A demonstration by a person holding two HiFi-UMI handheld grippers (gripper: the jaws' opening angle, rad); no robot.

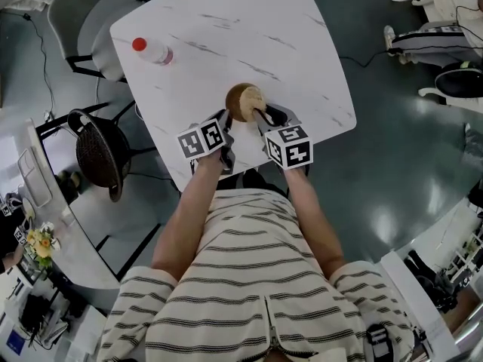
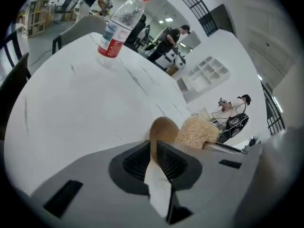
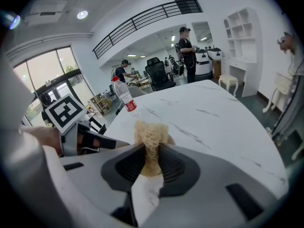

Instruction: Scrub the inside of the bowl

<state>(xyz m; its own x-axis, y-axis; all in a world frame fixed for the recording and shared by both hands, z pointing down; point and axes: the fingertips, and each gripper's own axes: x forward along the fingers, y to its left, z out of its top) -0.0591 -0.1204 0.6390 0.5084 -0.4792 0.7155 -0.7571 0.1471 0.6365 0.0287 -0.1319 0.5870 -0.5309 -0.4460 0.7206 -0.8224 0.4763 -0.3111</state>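
Standing well left of the bowl (image 1: 243, 101) on the table (image 1: 302, 66), a water bottle (image 1: 154, 51) is out of the way. The left gripper (image 2: 153, 161) pinches the bowl's rim, jaws narrow on its thin wall. It looks wooden, light and stiff, apt to skid, so the rim hold suits. At the bowl's right side, the right gripper (image 3: 151, 163) clamps a soft fibrous scrubber (image 3: 151, 133)

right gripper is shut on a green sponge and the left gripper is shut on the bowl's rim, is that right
Not quite. The right gripper is shut on a pale, straw-coloured fibrous scrubber, not a green sponge; the right gripper view shows it. The rest holds: the left gripper is shut on the rim of the bowl.
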